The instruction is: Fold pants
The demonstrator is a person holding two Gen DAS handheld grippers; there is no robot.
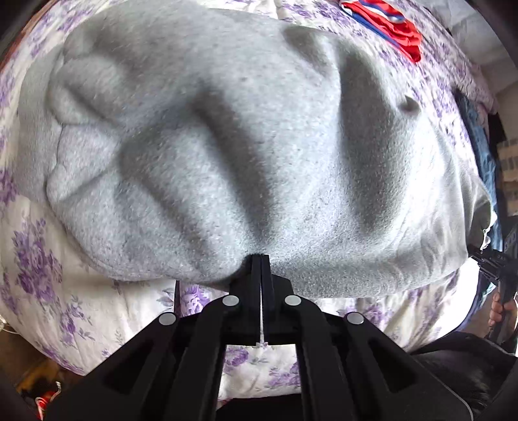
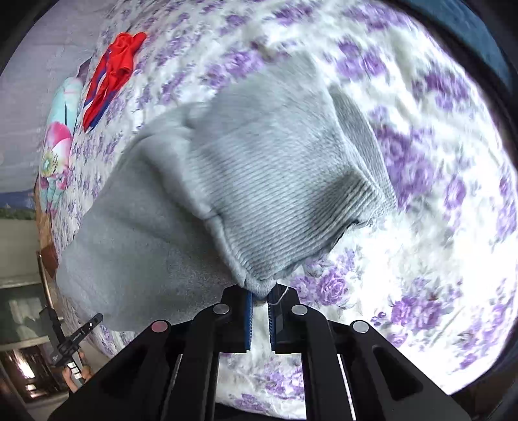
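Observation:
Grey fleece pants lie rumpled on a bed with a white and purple floral cover. My left gripper is shut on the near edge of the grey pants, its black fingers pressed together with fabric pinched at the tips. In the right wrist view the pants' ribbed waistband is bunched up. My right gripper is shut on a corner of that ribbed band, the cloth squeezed between the blue pads. The right gripper also shows at the right edge of the left wrist view, held by a hand.
A red and blue garment lies at the far side of the bed, also the red garment. A pillow with a pink and turquoise print sits at the bed's left end. The bed's near edge drops off below both grippers. The other handle shows at lower left.

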